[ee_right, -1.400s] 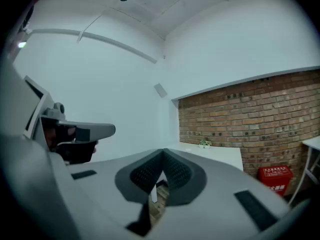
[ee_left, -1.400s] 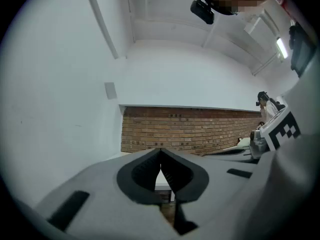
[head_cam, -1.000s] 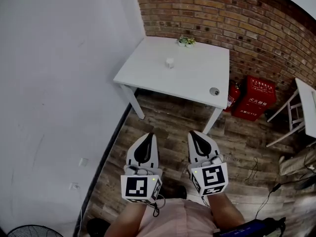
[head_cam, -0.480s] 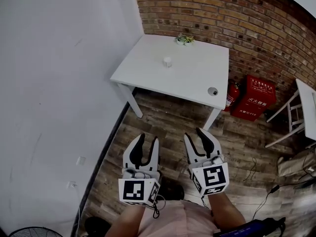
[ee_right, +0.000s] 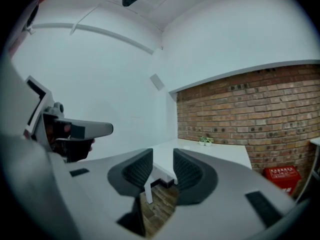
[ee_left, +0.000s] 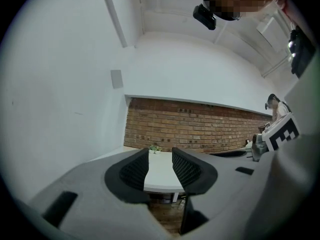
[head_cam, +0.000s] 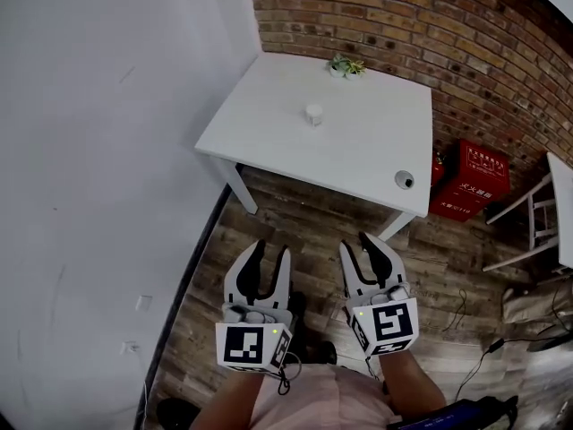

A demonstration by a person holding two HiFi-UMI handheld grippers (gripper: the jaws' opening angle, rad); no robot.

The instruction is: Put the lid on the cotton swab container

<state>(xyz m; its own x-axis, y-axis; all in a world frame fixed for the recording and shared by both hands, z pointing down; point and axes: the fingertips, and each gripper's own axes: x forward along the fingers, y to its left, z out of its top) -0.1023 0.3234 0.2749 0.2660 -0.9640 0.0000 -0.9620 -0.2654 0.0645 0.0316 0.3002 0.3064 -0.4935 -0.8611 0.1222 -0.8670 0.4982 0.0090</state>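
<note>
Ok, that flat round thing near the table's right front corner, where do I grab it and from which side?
The lid, as it seems to be, lies flat on the table, so pinch across its round rim, coming down from above; its edge gives the only two opposite sides.

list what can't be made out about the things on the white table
Head view, small white container: too small to show whether it is open or what it holds.
Head view, round object near the table edge: too small to identify as a lid.
Left gripper view: the fingers hide much of the tabletop.
</note>
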